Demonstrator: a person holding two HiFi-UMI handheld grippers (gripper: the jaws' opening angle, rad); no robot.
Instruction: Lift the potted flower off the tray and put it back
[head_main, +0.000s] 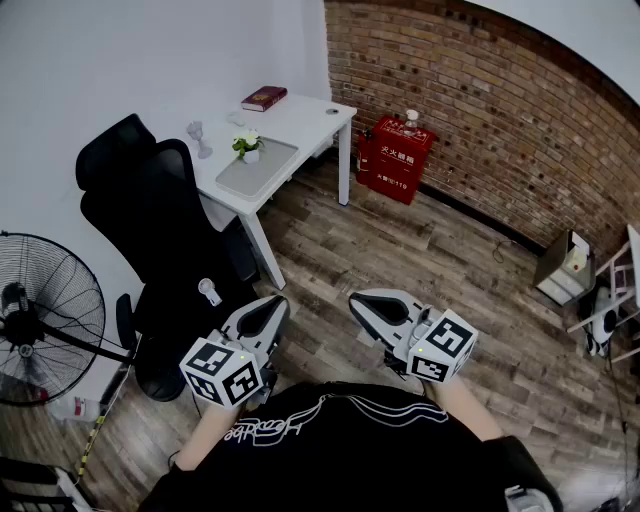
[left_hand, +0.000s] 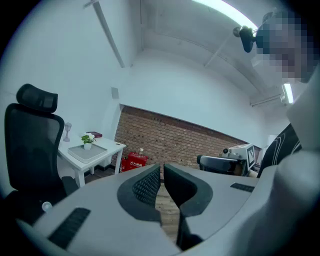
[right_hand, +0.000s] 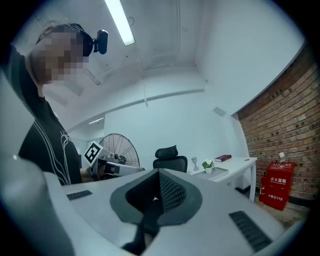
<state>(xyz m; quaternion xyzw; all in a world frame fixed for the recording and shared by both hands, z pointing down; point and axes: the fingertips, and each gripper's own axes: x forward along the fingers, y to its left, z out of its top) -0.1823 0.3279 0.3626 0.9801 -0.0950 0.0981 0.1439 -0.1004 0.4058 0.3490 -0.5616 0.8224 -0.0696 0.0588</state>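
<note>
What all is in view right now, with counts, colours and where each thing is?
desk: one, white, against the far wall
tray: one, grey, on the desk
potted flower: one, white pot, on the tray
book: one, dark red, desk's far corner
office chair: one, black, beside the desk
fan: one, black, at left
box: one, red, by the brick wall
left gripper: one, grey, jaws slightly apart, empty
right gripper: one, grey, jaws shut, empty

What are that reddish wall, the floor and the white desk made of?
Wall: bare red-brown brick, matte, mortar lines showing. Floor: grey-brown planks with grain; wood or laminate, unclear. Desk: smooth white top and legs, probably painted or laminated board.
</note>
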